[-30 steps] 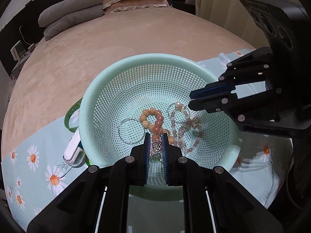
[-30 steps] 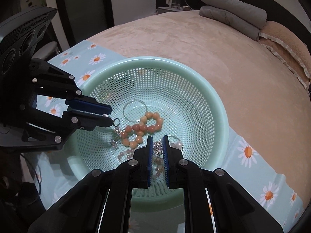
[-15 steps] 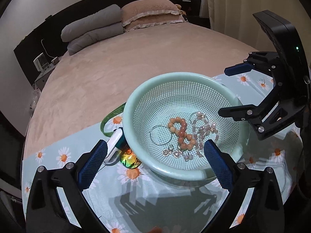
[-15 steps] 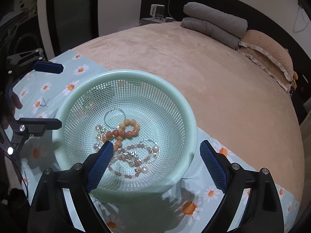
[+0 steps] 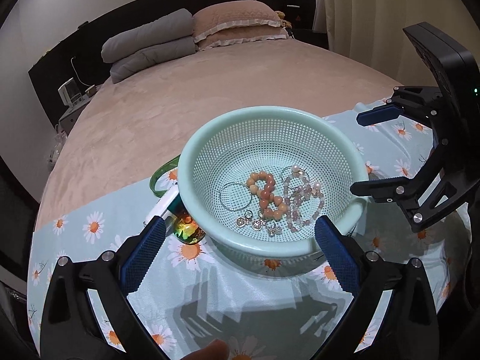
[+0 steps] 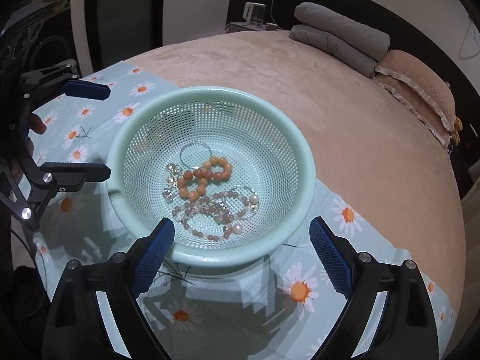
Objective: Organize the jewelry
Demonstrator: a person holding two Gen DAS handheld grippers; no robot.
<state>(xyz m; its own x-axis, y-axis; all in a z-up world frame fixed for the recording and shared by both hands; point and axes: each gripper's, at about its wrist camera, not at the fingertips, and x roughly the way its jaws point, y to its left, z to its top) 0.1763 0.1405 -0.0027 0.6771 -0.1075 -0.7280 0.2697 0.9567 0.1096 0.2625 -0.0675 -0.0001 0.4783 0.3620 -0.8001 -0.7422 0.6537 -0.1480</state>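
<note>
The mint-green basket sits on a daisy-print cloth laid over a tan bedspread, and all the jewelry lies in its bottom. An orange bead bracelet is near the centre, a thin silver hoop just beside it, a tangle of pale pink beads with pearls on its other side, and small sparkly earrings toward the near wall.

The left gripper is spread wide and holds nothing; it hovers just outside the basket's near rim. The right gripper is likewise wide apart and empty, at the rim on its own side (each shows in the other's view, beside the basket).

Against the basket's outer wall lie a green strap, a white case and an iridescent lens, partly hidden by the rim. Grey folded blankets and a tan pillow lie far beyond the basket.
</note>
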